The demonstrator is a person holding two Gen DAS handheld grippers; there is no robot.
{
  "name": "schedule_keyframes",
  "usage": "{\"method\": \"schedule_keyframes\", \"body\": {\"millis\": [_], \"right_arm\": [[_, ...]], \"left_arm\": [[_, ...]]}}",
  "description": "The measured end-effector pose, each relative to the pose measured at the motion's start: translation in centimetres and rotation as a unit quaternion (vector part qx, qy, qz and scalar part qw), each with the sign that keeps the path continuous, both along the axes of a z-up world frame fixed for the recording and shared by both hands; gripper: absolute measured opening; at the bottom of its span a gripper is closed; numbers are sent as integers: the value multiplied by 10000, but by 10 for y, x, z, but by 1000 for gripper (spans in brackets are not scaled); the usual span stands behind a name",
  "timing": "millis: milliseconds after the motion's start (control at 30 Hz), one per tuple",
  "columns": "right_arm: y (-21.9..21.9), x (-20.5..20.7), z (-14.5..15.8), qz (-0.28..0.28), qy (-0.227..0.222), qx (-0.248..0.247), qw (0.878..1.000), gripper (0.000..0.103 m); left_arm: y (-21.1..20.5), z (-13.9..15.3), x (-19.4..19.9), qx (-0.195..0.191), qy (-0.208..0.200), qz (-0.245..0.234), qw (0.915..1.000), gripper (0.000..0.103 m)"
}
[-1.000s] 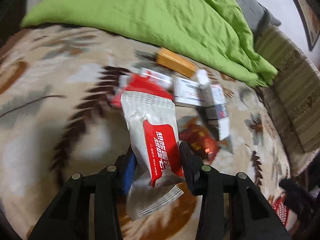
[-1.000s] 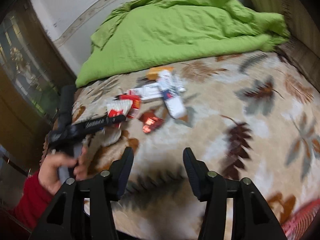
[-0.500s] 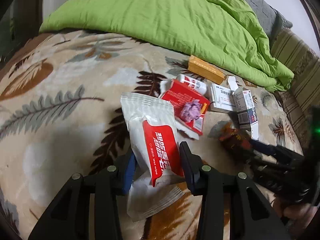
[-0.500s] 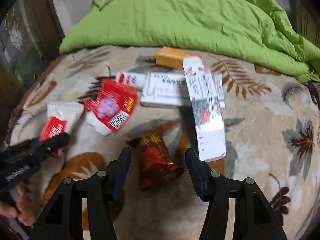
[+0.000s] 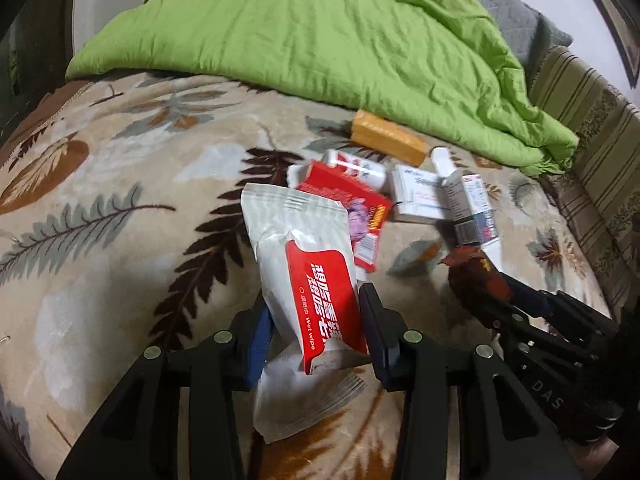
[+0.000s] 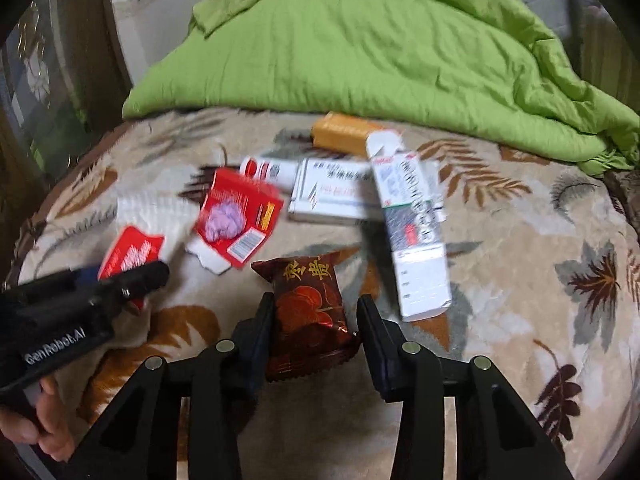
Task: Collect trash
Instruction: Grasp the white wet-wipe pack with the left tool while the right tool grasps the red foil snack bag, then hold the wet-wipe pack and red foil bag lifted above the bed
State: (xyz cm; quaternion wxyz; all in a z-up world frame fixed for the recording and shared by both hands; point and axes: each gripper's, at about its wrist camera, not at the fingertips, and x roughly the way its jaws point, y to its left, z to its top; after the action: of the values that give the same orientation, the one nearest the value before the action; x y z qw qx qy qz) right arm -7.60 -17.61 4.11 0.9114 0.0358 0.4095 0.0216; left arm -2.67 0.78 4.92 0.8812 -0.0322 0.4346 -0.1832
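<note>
My left gripper (image 5: 314, 320) is shut on a white and red wet-wipe packet (image 5: 308, 264) and holds it above the leaf-patterned blanket. My right gripper (image 6: 316, 324) is open, its fingers on either side of a dark red snack wrapper (image 6: 310, 308) that lies on the blanket; a gap shows by the right finger. That wrapper also shows in the left wrist view (image 5: 476, 280) at the right gripper's tips. Beyond lie a torn red carton (image 6: 240, 216), a white carton (image 6: 332, 192), a long white box (image 6: 412, 220), an orange box (image 6: 344, 132) and a small red-white tube (image 6: 268, 170).
A green duvet (image 6: 380, 44) is heaped at the back of the bed. A striped cushion or sofa edge (image 5: 592, 132) runs along the right. Dark wooden furniture (image 6: 36, 92) stands at the left. The person's hand (image 6: 44, 428) holds the left gripper.
My right gripper has moved forward over the bed and now straddles the dark red wrapper. My left gripper keeps hold of the wet-wipe packet and has shifted a little.
</note>
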Motion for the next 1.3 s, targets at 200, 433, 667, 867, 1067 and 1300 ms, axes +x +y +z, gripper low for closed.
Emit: {"method": "schedule_keyframes", "body": {"millis": [200, 433, 667, 867, 1067, 1300], "right_arm": [[-11, -2, 4, -235, -98, 181, 9995, 44], [-15, -3, 4, -290, -52, 371, 9989, 44], [-17, -3, 5, -362, -80, 229, 9991, 44], [-14, -8, 14, -363, -352, 61, 9987, 44], [-15, -12, 18, -369, -436, 122, 9983, 44], [-19, -11, 18, -481, -440, 211, 9976, 44]], "left_arm": [[-8, 1, -4, 100, -111, -82, 9999, 41], [-7, 2, -6, 140, -176, -62, 9997, 41], [-9, 6, -8, 252, -329, -33, 9991, 41], [-11, 11, -11, 404, -580, 6, 9975, 41], [-13, 14, -14, 510, -781, 38, 9956, 41], [-14, 17, -17, 592, -923, 76, 9939, 41]]}}
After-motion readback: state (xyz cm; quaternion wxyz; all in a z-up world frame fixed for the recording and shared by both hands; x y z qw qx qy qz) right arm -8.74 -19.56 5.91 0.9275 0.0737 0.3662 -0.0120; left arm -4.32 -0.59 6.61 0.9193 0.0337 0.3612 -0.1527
